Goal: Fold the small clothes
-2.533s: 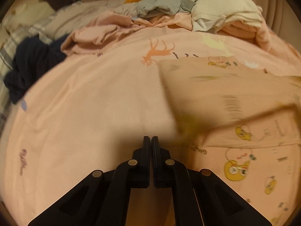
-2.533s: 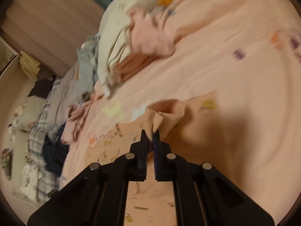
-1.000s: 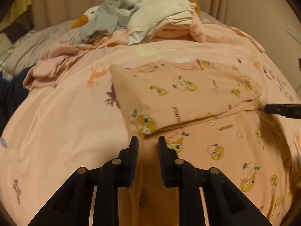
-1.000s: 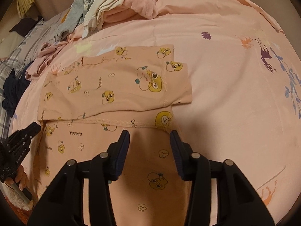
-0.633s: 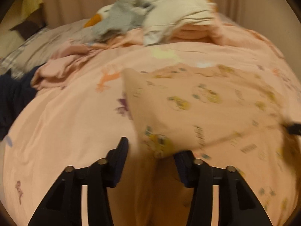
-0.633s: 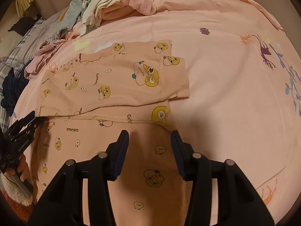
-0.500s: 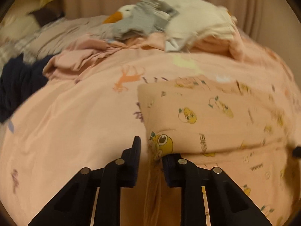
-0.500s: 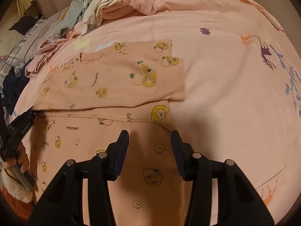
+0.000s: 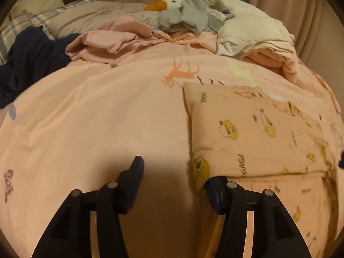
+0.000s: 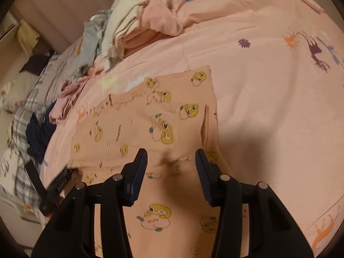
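Observation:
A small peach garment printed with yellow cartoon birds (image 9: pixel 253 133) lies partly folded on the pink bedspread (image 9: pixel 96 118); its upper layer is doubled over the lower part. It also shows in the right wrist view (image 10: pixel 150 124). My left gripper (image 9: pixel 174 172) is open wide at the garment's left edge, with its right finger tucked under the folded layer. My right gripper (image 10: pixel 171 165) is open and empty, low over the garment near the fold line. The left gripper (image 10: pixel 58 182) shows at the garment's left edge in the right wrist view.
A pile of unfolded clothes lies at the far side of the bed: grey (image 9: pixel 193 19), cream (image 9: pixel 253 34) and pink (image 9: pixel 111 40) pieces, with a stuffed duck (image 9: pixel 165 3). A dark navy garment (image 9: pixel 28 58) lies far left. The bedspread extends bare to the right (image 10: pixel 268 107).
Both grippers let go of the folded-over garment and opened. The left gripper has opened wider and shifted left along the garment's edge. The right gripper has moved closer to the fold.

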Action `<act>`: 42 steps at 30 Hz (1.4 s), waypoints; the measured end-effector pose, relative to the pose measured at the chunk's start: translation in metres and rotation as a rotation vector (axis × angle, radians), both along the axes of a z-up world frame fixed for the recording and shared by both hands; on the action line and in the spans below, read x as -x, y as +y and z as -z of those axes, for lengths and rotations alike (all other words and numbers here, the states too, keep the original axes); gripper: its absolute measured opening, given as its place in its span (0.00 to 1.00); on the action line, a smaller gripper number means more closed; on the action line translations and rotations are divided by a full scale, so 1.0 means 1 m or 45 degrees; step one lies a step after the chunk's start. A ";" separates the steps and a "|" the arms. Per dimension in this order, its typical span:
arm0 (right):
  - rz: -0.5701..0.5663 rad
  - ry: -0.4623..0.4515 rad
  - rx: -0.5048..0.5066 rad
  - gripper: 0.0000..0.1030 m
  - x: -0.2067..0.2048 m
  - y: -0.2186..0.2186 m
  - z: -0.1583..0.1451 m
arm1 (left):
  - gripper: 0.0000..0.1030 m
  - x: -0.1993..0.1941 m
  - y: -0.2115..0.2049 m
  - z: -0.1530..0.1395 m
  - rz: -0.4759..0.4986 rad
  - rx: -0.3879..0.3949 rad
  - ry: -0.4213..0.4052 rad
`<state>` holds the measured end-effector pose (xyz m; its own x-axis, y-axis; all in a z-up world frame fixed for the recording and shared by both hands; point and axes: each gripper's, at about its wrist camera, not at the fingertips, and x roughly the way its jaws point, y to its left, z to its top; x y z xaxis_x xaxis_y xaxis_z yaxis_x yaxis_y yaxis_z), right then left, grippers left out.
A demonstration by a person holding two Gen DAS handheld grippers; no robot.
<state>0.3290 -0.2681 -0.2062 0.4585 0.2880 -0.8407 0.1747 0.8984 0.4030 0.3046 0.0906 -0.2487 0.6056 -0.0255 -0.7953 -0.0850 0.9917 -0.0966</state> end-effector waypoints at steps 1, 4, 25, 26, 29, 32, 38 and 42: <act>0.013 0.004 0.001 0.42 -0.002 -0.002 0.000 | 0.55 0.003 0.001 -0.002 0.008 -0.031 0.011; 0.039 -0.004 0.010 0.37 0.001 -0.008 -0.004 | 0.54 0.015 -0.006 -0.019 0.050 -0.176 -0.013; -0.179 0.090 0.262 0.25 -0.031 0.050 0.045 | 0.59 -0.025 -0.033 0.007 0.015 -0.134 0.033; -0.202 0.058 0.273 0.25 -0.026 0.049 0.044 | 0.63 -0.021 -0.029 0.008 0.008 -0.119 0.047; -0.226 0.042 0.362 0.24 -0.009 0.046 0.040 | 0.65 -0.007 -0.012 0.000 0.007 -0.024 0.087; -0.181 0.100 0.346 0.37 0.007 0.035 0.031 | 0.65 0.016 0.014 -0.018 -0.059 0.135 0.182; -0.122 -0.010 0.311 0.47 0.092 0.003 -0.010 | 0.67 0.108 0.061 -0.056 -0.148 0.403 0.072; -0.043 0.009 0.135 0.56 0.149 -0.028 -0.019 | 0.68 0.143 0.067 -0.045 -0.141 0.559 0.169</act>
<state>0.1797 -0.2962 -0.1876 0.4441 0.2125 -0.8704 0.1459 0.9414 0.3042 0.1621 0.1576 -0.2042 0.5178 -0.3177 -0.7943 -0.2280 0.8436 -0.4861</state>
